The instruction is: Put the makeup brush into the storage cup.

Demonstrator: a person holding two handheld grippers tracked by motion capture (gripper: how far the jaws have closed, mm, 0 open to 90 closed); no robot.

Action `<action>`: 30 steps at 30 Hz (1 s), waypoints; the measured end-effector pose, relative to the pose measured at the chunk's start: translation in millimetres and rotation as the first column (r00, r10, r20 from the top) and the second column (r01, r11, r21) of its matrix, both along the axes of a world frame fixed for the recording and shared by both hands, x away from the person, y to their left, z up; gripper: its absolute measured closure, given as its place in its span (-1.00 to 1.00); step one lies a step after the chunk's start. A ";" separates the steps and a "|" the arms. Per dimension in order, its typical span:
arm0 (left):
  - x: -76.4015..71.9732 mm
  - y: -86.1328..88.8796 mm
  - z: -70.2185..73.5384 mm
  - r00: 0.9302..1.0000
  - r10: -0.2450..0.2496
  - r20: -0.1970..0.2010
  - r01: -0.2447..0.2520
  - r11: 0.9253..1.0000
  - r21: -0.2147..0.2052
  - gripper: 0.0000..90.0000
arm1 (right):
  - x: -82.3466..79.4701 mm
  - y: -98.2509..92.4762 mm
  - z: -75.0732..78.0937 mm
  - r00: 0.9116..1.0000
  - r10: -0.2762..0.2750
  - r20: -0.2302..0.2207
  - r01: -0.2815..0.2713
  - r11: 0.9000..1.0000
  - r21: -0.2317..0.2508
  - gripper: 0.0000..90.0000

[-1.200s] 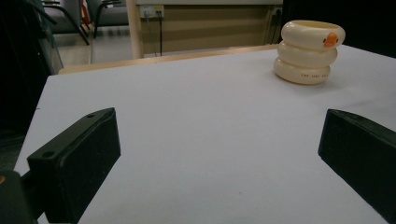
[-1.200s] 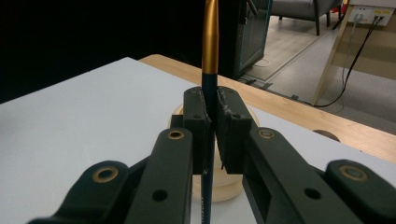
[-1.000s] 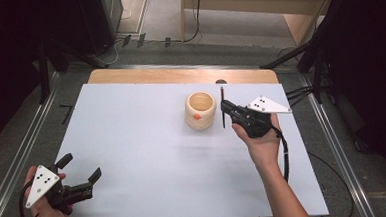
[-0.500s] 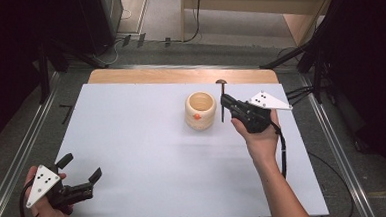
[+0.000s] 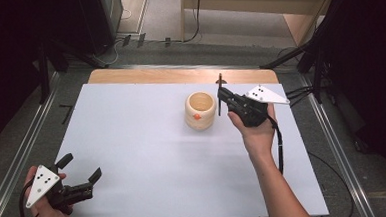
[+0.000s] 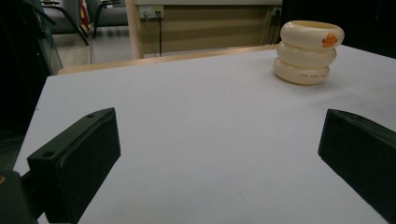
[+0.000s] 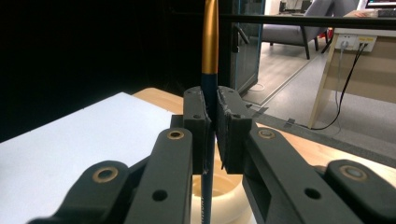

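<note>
High view overhead; both tool cameras share the cup (image 5: 200,110).

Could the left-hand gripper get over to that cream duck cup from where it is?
Probably yes. The left gripper is open at the near left corner, and bare white table lies between it and the cup; it is a long reach, though.

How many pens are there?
1. The pen stands upright, clamped in the right gripper, beside the cream holder. Anything inside the holder is hard to see, so more may be hidden.

Open white tabletop (image 5: 132,136) between left gripper (image 5: 79,170) and cream ringed cup (image 5: 200,110). Right gripper (image 5: 219,94), clamping upright pen (image 7: 209,56), just beside cup's right.
</note>
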State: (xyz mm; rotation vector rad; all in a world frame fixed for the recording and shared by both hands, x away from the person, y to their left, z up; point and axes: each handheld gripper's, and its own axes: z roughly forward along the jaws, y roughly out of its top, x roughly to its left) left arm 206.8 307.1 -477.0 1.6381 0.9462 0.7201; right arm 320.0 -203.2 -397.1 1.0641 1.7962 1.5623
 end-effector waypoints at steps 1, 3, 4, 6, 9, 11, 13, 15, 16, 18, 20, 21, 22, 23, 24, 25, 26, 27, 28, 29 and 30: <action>0.1 0.0 -0.1 1.000 0.000 0.000 0.000 1.000 -0.001 -1.00 | 1.9 0.6 1.4 1.000 -0.001 0.004 0.001 1.000 0.003 0.87; 0.1 0.1 -0.1 1.000 0.000 0.000 0.000 1.000 0.000 -1.00 | 3.8 1.6 2.7 1.000 0.000 0.003 0.000 1.000 0.004 0.87; 0.1 0.1 -0.1 1.000 0.000 0.000 0.000 1.000 0.000 -1.00 | 3.8 1.6 2.7 1.000 0.000 0.003 0.000 1.000 0.004 0.87; 0.1 0.1 -0.1 1.000 0.000 0.000 0.000 1.000 0.000 -1.00 | 5.5 2.3 3.6 1.000 0.002 0.008 -0.002 1.000 0.003 0.87; 0.2 0.2 -0.2 1.000 -0.001 -0.002 0.001 1.000 0.002 -1.00 | 8.3 3.9 4.6 1.000 0.002 0.010 -0.002 1.000 0.005 0.87; 0.3 0.1 -0.3 1.000 -0.001 -0.002 0.001 1.000 0.002 -1.00 | 9.5 4.3 4.7 1.000 0.000 0.008 0.000 1.000 0.003 0.87; 0.4 0.2 -0.3 1.000 -0.001 -0.002 0.001 1.000 0.002 -1.00 | 11.2 4.7 4.7 1.000 0.001 0.010 -0.001 1.000 0.002 0.87; 0.5 0.4 -0.4 1.000 0.000 -0.002 0.000 1.000 0.002 -1.00 | 11.8 4.8 4.8 1.000 0.000 0.010 0.000 1.000 0.001 0.87; 0.5 0.5 -0.4 1.000 0.000 -0.002 0.000 1.000 0.001 -1.00 | 12.6 5.0 4.9 1.000 0.000 0.008 0.000 1.000 0.001 0.87; 0.5 0.8 -0.4 1.000 0.001 -0.002 -0.001 1.000 0.001 -1.00 | 14.1 5.3 5.4 1.000 -0.003 0.009 0.003 1.000 0.001 0.87; 0.7 0.9 -0.5 1.000 0.001 -0.002 -0.001 1.000 0.000 -1.00 | 15.5 5.9 5.7 1.000 -0.004 0.009 0.004 1.000 0.006 0.87; 0.7 0.8 -0.5 1.000 0.000 -0.002 0.000 1.000 0.000 -1.00 | 16.1 6.1 5.6 1.000 -0.005 0.011 0.005 1.000 0.007 0.87; 0.7 0.8 -0.6 1.000 0.000 -0.003 0.000 1.000 0.000 -1.00 | 17.2 6.6 5.8 1.000 -0.004 0.014 0.003 1.000 0.007 0.87; 0.8 0.8 -0.7 1.000 -0.001 -0.002 0.001 1.000 -0.001 -1.00 | 18.6 8.0 6.4 1.000 -0.004 0.012 0.004 1.000 0.007 0.87; 0.8 0.7 -0.7 1.000 -0.001 -0.002 0.001 1.000 -0.001 -1.00 | 18.6 8.0 6.4 1.000 -0.004 0.012 0.004 1.000 0.007 0.87; 0.8 0.8 -0.7 1.000 -0.001 -0.002 0.001 1.000 -0.001 -1.00 | 20.3 9.6 6.8 1.000 -0.002 0.015 0.002 1.000 0.002 0.87; 0.8 0.8 -0.7 1.000 -0.001 -0.002 0.001 1.000 -0.001 -1.00 | 20.3 9.6 6.8 1.000 -0.002 0.015 0.002 1.000 0.002 0.87; 0.8 0.8 -0.7 1.000 0.000 -0.001 0.000 1.000 -0.001 -1.00 | 21.9 11.4 7.4 1.000 0.000 0.015 0.000 1.000 0.001 0.87; 0.8 1.0 -0.7 1.000 0.000 -0.002 0.000 1.000 0.000 -1.00 | 21.9 11.4 7.4 1.000 0.000 0.015 0.000 1.000 0.001 0.87; 0.8 1.0 -0.6 1.000 0.000 -0.002 0.000 1.000 0.000 -1.00 | 22.4 12.1 7.6 1.000 0.001 0.015 -0.001 1.000 0.000 0.87; 0.8 1.1 -0.6 1.000 0.000 -0.001 0.000 1.000 -0.001 -1.00 | 23.3 13.0 8.0 1.000 0.001 0.016 -0.001 1.000 -0.002 0.87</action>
